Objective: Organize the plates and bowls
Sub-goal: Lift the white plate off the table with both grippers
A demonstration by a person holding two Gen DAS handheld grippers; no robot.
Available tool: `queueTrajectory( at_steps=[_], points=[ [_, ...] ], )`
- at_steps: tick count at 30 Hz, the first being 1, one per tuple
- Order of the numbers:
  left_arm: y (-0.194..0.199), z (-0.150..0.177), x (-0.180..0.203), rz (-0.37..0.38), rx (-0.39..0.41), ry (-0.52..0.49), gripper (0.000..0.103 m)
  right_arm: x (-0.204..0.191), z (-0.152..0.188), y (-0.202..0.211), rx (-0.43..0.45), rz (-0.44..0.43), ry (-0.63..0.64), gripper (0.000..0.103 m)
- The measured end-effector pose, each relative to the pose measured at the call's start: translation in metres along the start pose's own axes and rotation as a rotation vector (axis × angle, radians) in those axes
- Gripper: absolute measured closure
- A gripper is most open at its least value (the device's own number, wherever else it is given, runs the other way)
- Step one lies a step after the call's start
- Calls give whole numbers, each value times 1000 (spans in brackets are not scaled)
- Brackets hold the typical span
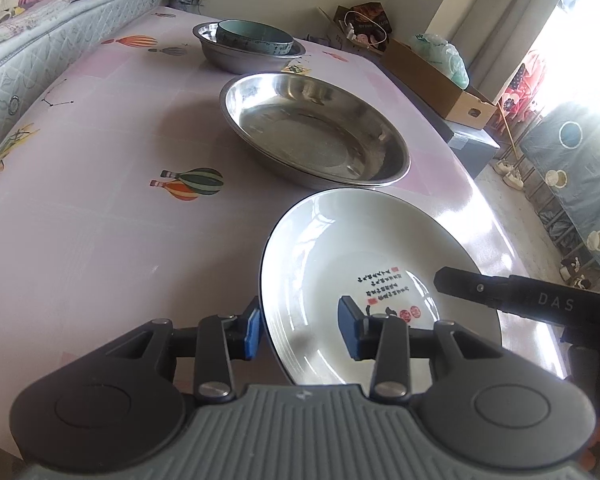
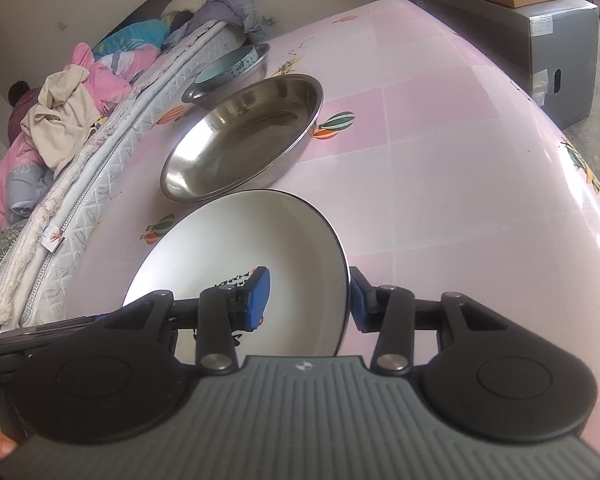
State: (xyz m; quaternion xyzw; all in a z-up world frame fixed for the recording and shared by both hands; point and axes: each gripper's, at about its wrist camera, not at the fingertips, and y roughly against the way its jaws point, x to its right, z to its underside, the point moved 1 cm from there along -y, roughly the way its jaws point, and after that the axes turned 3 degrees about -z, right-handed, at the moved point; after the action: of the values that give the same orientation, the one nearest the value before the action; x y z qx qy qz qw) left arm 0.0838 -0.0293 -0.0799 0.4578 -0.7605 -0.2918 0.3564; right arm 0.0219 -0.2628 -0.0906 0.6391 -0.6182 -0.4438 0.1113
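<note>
Left tool (image 1: 302, 328): open, blue pads straddle near-left rim of white plate (image 1: 364, 280); one pad outside the rim, the other inside over the plate's well. Can't tell if pads touch the rim.
Right tool (image 2: 308, 300): also open, straddles the plate's (image 2: 244, 264) right rim; left pad over the white inside, right pad just outside the dark edge. Contact unclear too.
Right tool seen from left cam: black finger (image 1: 464, 282) marked "DAS" reaches in over plate's right side.
White plate: nearest dish, on pink worktop (image 1: 100, 240), black script & red stamps in the centre, thin dark rim.
Steel plate (image 1: 316, 128): wide, shallow, just beyond white plate; rims near each other, gap vs. touch unclear. Right cam shows same (image 2: 244, 136).
Steel bowl (image 1: 244, 56): farthest back on worktop, near the bed side.
Teal bowl (image 1: 256, 38): sits inside steel bowl, patterned band round its outer wall.
Worktop cover: pink squares w/ hot-air-balloon prints (image 1: 192, 184).
Bed (image 2: 60, 128): along worktop's left edge, quilted mattress, heap of clothes & bedding on top.
Cardboard box (image 1: 440, 80): beyond worktop's right edge, on a dark grey case (image 2: 560, 52).
</note>
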Motion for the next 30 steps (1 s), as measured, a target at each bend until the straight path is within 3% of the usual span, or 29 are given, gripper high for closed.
queueTrajectory(
  at_steps=[9, 14, 17, 30],
  points=[
    [-2, 2, 0, 8, 8, -12, 56, 6, 1, -6, -5, -28, -54, 55],
    [-3, 2, 2, 15, 13, -12, 52, 3, 0, -9, -10, -64, -49, 32],
    [-4, 2, 2, 18, 14, -10, 51, 0, -1, -11, -11, -76, -42, 24],
    [-6, 1, 4, 17, 14, -16, 46, 2, -2, -12, -9, -122, -61, 15]
  ],
)
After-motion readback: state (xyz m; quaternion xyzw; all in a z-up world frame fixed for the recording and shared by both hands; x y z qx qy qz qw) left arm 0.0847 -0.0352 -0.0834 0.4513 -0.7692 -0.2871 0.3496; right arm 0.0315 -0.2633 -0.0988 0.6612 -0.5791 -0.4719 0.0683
